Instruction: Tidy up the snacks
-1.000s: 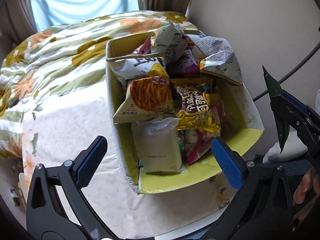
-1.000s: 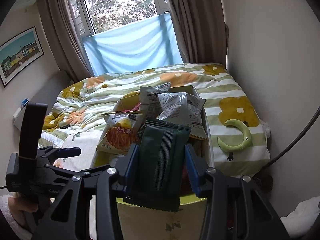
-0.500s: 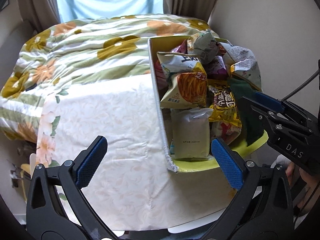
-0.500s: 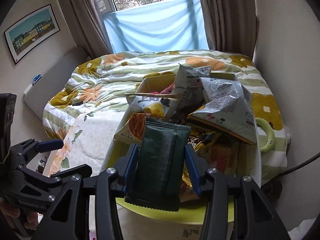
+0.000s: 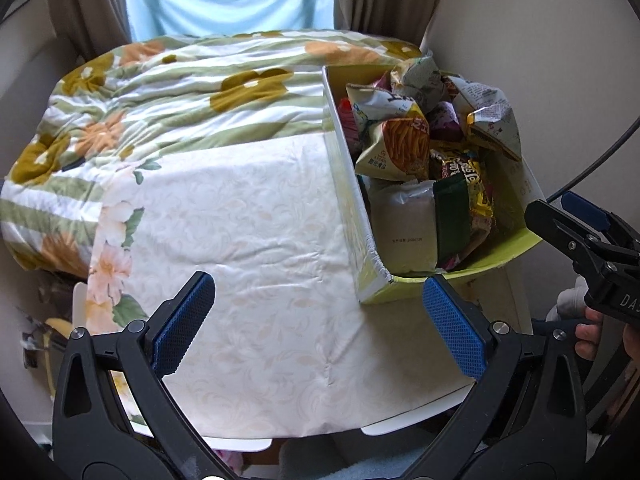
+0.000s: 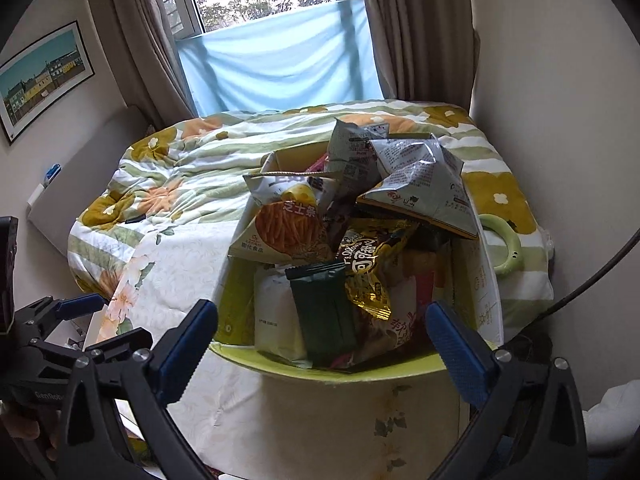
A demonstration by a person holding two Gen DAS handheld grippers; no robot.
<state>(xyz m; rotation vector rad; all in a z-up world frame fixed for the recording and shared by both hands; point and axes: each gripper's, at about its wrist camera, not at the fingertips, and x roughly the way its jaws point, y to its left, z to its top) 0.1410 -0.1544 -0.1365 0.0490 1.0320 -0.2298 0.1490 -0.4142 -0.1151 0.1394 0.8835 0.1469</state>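
My right gripper (image 6: 320,336) is opening, nothing between the jaws; the green packet (image 6: 322,312) sits in the box (image 6: 332,370) near its front edge. Left gripper (image 5: 318,324) open, empty. Back right gripper straight out w/o snagging bags.

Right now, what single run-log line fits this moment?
phase: release | right tool: jaws opening, nothing between | dark green packet: lying in snack box | left tool: open, empty, over white cloth
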